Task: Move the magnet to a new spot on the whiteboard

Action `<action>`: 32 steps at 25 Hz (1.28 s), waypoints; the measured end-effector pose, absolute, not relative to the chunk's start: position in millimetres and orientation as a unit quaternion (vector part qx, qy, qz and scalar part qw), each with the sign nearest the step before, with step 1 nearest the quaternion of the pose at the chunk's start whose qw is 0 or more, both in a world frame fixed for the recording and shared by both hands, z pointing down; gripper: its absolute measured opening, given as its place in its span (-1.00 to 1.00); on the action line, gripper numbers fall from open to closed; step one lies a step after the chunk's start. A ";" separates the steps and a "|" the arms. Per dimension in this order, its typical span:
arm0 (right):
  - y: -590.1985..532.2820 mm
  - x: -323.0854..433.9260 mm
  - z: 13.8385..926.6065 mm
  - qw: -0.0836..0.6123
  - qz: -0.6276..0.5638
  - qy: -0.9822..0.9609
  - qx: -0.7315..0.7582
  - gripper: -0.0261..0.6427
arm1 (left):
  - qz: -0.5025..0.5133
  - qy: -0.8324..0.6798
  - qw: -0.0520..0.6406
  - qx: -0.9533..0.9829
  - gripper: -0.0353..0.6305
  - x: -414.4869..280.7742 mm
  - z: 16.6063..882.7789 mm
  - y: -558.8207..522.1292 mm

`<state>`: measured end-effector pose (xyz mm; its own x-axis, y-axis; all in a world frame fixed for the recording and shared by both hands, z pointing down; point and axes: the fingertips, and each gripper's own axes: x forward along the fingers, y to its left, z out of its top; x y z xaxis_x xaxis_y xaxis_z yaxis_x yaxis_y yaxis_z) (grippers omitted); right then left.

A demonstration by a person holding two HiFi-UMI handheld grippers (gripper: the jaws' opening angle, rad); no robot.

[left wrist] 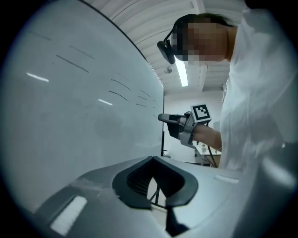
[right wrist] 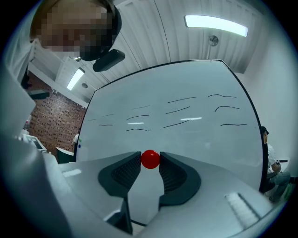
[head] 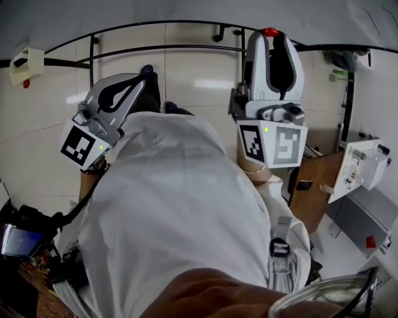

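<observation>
A small red ball magnet [right wrist: 150,159] sits pinched between the tips of my right gripper [right wrist: 150,160], in front of the whiteboard [right wrist: 186,130], which carries several short black strokes. I cannot tell whether the magnet touches the board. In the head view the magnet [head: 269,31] shows as a red spot at the tip of the raised right gripper [head: 271,36], near the board's lower edge [head: 186,12]. My left gripper [head: 147,71] is held lower, to the left. Its jaws meet at the tips [left wrist: 152,159] with nothing between them, beside the board [left wrist: 70,116]. The right gripper [left wrist: 168,118] shows beyond it.
The black stand frame [head: 93,56] curves under the board, with a pale holder [head: 27,64] clipped at its left. A brown desk [head: 314,186] and a white device [head: 360,164] stand at the right, camera gear [head: 18,239] at the lower left. A person [right wrist: 269,160] stands far right.
</observation>
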<state>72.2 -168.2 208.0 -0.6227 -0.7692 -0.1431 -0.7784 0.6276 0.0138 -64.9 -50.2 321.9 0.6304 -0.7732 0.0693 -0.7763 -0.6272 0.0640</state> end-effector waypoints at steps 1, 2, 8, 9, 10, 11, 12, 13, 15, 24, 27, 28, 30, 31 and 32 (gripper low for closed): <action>-177.6 64.3 203.6 0.063 0.043 0.898 -0.433 -0.56 | 0.011 -0.416 0.051 0.908 -0.91 -66.6 320.6 -63.0; -187.4 56.3 198.4 0.062 0.050 0.896 -0.437 -0.56 | 0.007 -0.403 0.052 0.914 -0.91 -69.9 317.9 -76.4; -234.7 16.2 180.7 0.049 0.080 0.886 -0.454 -0.56 | -0.011 -0.310 0.045 0.950 -0.91 -87.4 298.2 -137.1; -240.9 10.6 178.2 0.046 0.083 0.885 -0.457 -0.56 | -0.017 -0.292 0.046 0.955 -0.91 -88.4 293.6 -143.0; -245.8 7.4 177.2 0.047 0.084 0.882 -0.462 -0.56 | -0.018 -0.277 0.045 0.960 -0.91 -89.0 290.0 -147.4; -249.3 6.9 178.2 0.050 0.082 0.878 -0.469 -0.56 | -0.016 -0.264 0.042 0.964 -0.91 -89.2 287.8 -150.5; -252.6 7.3 179.8 0.053 0.081 0.873 -0.478 -0.56 | -0.012 -0.253 0.038 0.967 -0.91 -89.1 287.2 -153.1; -257.1 5.9 179.4 0.051 0.084 0.870 -0.483 -0.56 | -0.007 -0.244 0.034 0.969 -0.91 -88.8 287.8 -156.4; -270.5 -0.9 174.6 0.036 0.093 0.867 -0.489 -0.56 | -0.002 -0.228 0.032 0.973 -0.91 -87.5 289.9 -165.5; -292.8 4.0 175.0 0.027 0.111 0.851 -0.513 -0.56 | 0.014 -0.176 0.037 0.984 -0.91 -77.1 293.9 -187.5; -291.6 3.4 176.5 0.028 0.107 0.853 -0.510 -0.55 | 0.005 -0.180 0.041 0.983 -0.91 -79.3 291.9 -189.5; -290.0 3.2 177.4 0.028 0.106 0.853 -0.510 -0.54 | 0.004 -0.181 0.040 0.983 -0.91 -79.9 291.7 -189.0; -285.4 4.6 180.1 0.028 0.102 0.855 -0.508 -0.53 | 0.007 -0.185 0.036 0.982 -0.91 -79.8 292.5 -186.5; -282.6 6.7 182.0 0.028 0.099 0.856 -0.507 -0.52 | 0.009 -0.188 0.034 0.982 -0.91 -78.9 292.9 -185.2; -279.7 9.7 184.1 0.028 0.095 0.857 -0.506 -0.52 | 0.012 -0.192 0.034 0.981 -0.91 -77.9 293.3 -184.2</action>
